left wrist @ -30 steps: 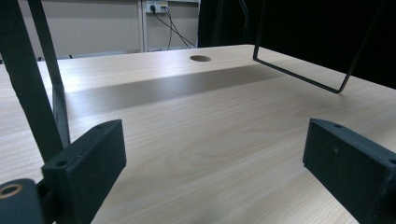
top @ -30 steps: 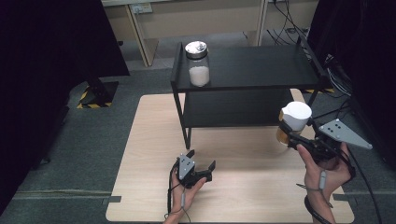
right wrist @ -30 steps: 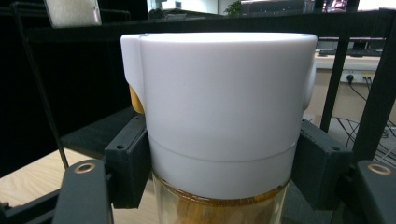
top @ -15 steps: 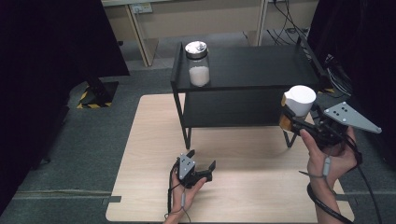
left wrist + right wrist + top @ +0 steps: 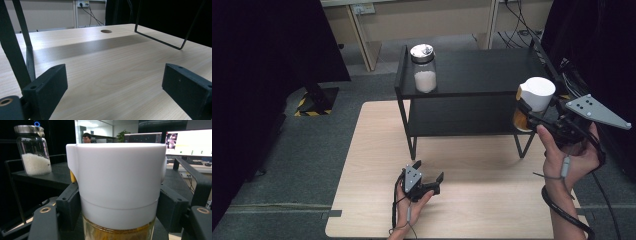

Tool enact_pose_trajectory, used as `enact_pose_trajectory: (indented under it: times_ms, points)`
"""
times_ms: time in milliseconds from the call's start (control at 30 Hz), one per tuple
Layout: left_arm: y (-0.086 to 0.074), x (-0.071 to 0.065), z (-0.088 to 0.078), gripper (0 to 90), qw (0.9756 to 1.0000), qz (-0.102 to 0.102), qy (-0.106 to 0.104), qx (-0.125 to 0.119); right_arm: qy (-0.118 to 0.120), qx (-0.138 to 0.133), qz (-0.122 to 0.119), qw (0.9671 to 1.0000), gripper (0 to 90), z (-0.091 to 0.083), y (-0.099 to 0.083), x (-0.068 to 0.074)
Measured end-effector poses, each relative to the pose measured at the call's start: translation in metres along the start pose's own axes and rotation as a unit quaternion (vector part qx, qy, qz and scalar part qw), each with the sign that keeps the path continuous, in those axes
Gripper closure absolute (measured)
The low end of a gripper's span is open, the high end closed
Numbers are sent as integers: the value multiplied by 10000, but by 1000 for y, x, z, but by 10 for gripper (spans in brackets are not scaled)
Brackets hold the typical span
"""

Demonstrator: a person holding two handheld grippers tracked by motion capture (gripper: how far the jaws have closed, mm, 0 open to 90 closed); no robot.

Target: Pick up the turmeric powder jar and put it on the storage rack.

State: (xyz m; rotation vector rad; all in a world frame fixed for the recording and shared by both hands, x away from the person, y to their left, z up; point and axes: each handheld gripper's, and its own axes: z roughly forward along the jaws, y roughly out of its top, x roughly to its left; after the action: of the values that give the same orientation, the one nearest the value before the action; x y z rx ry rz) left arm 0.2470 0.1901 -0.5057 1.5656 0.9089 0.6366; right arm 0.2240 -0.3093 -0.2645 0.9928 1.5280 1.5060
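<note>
My right gripper is shut on a jar with a big white lid and amber contents, held up at the right end of the black shelf. In the right gripper view the white lid sits between the two jaws. A glass jar of white grains with a metal lid stands on the shelf's top left; the same glass jar shows at far left. My left gripper rests low on the wooden table, open and holding nothing.
The black shelf stands on thin metal legs at the table's far side, with a lower level beneath. A round hole is in the tabletop. Grey floor and dark curtains surround the table.
My right gripper has lifted the white-lidded jar up and slightly right, from below the shelf's top to level with it. The left gripper has stayed put.
</note>
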Motion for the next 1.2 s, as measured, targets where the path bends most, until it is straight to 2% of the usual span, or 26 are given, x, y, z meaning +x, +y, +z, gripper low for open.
enact_pose_trajectory:
  times_ms: [1033, 1200]
  points:
    - [0, 0, 1, 59, 10000, 0, -20, 4, 35, -76, -121, 9999, 301, 20, 54, 5]
    - [0, 0, 1, 59, 10000, 5, -19, 3, 15, -117, -70, 9999, 300, 24, 59, 6]
